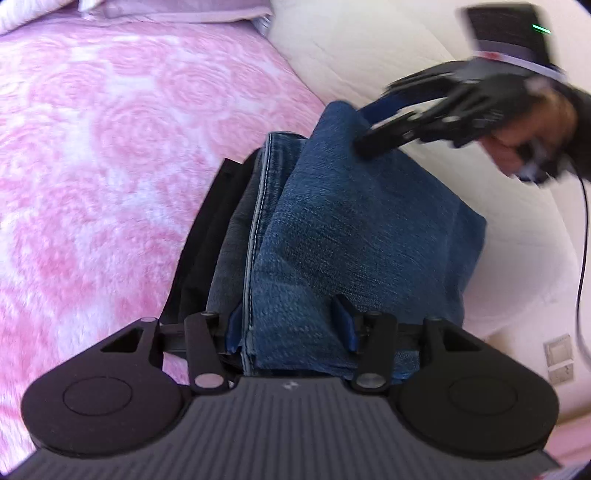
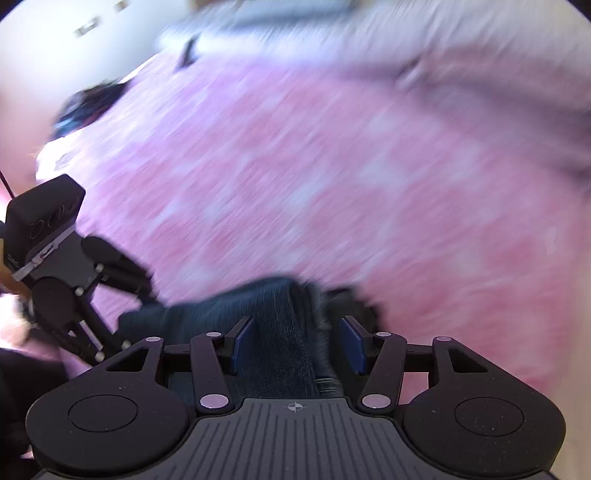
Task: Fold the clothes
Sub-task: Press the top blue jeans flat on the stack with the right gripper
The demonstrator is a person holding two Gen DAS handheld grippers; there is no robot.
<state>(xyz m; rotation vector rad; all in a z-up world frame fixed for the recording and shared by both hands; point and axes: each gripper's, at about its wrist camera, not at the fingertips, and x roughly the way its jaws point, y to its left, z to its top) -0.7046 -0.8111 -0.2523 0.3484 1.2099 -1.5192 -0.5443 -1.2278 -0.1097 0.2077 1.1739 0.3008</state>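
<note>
Jeans (image 1: 354,229) lie folded into a compact stack near the bed (image 1: 92,166) edge; little folding appears left. Left gripper (image 1: 291,325) clamps the stack; right gripper (image 2: 295,343) stands parted, gripping nothing.

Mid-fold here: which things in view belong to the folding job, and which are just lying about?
Job:
- folded jeans
- left hand-held gripper, closed on the jeans
- right hand-held gripper, jaws apart over the jeans

Lying about:
- pink bedspread
- pillow
- wall sockets

Bed under pink rose-patterned blanket (image 1: 110,155); lilac pillow (image 1: 177,9) at its head; cream quilted cover (image 1: 369,62) alongside (wall switches (image 1: 559,356) beyond).
</note>
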